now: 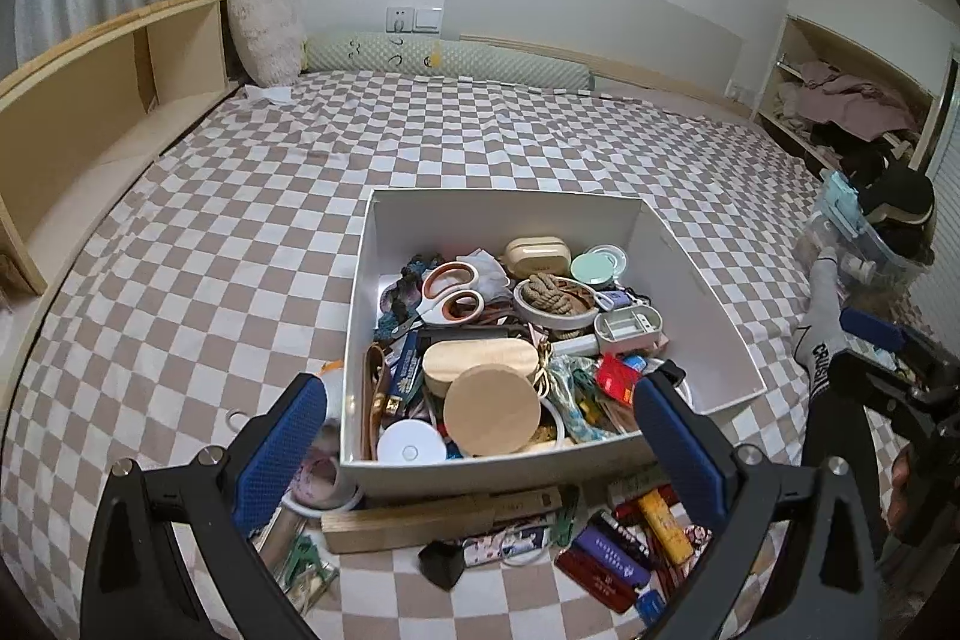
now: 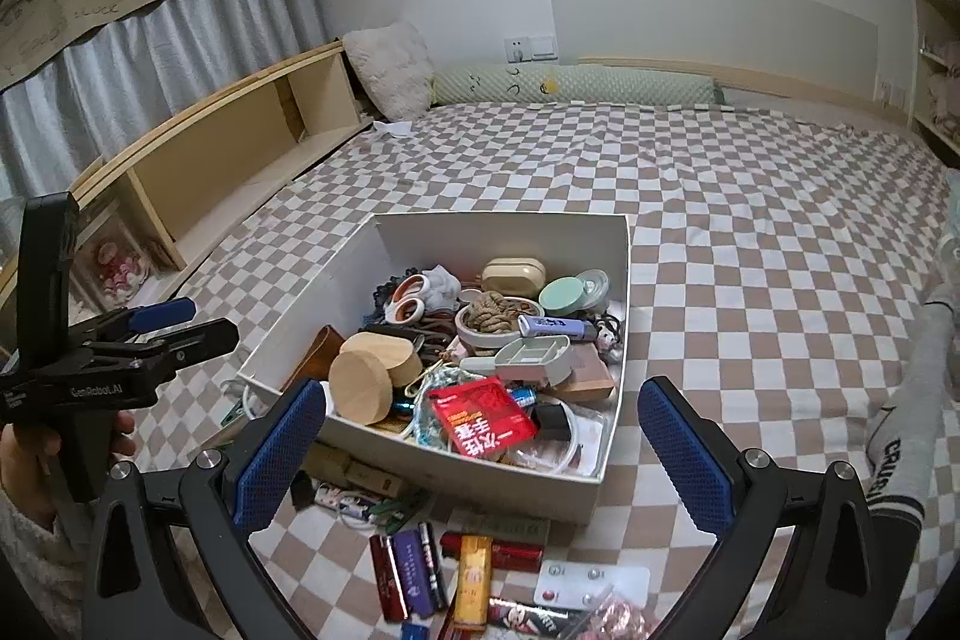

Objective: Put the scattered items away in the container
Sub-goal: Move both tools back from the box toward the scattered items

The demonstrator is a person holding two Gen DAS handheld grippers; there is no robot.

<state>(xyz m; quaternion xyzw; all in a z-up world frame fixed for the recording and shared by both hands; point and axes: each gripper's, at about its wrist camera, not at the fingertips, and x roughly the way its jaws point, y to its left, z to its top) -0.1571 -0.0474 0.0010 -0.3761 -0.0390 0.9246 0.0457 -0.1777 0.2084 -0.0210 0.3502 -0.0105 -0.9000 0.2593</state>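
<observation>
A white open box (image 1: 708,292) (image 2: 618,292) sits on the checkered bed, full of small items: scissors (image 1: 450,292), wooden round boxes (image 1: 492,409) (image 2: 360,388), a red packet (image 2: 483,418). Scattered items lie in front of the box: a wooden block (image 1: 438,514), tape rolls (image 1: 321,478), purple and red sticks (image 1: 606,559) (image 2: 414,568), a yellow bar (image 2: 471,580), a pill blister (image 2: 591,583). My left gripper (image 1: 480,436) is open and empty, above the box's near edge. My right gripper (image 2: 480,442) is open and empty, over the box's near wall.
The other hand-held gripper shows at the right edge of the left view (image 1: 900,376) and at the left of the right view (image 2: 120,340). A grey-socked leg (image 2: 912,430) lies to the right. A wooden shelf (image 2: 240,148) runs along the bed's left side.
</observation>
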